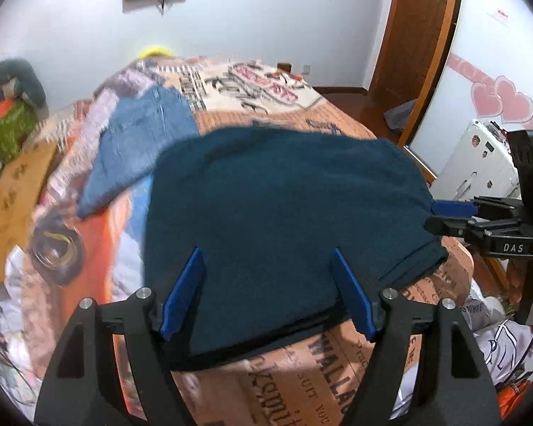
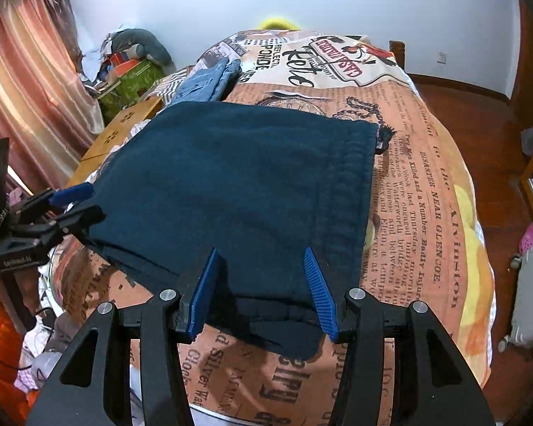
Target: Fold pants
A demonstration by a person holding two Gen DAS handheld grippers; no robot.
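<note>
Dark blue pants [image 1: 284, 213] lie folded in a flat rectangle on the bed, with the gathered waistband [image 2: 355, 191] on the right in the right wrist view. My left gripper [image 1: 266, 257] hangs over the near left part of the pants, jaws wide and nothing pressed between its blue pads. My right gripper [image 2: 261, 252] is over the near edge by the waistband, jaws apart, fabric lying beneath them. Each gripper shows in the other's view: the right gripper [image 1: 444, 216] at the right edge of the pants, the left gripper [image 2: 78, 204] at their left edge.
A newspaper-print bedspread [image 2: 408, 177] covers the bed. Light blue jeans [image 1: 138, 145] lie beyond the pants to the left. A wooden board [image 1: 14, 184] and a cluttered pile [image 2: 131, 74] stand left of the bed, with a white suitcase [image 1: 479, 163] on the right.
</note>
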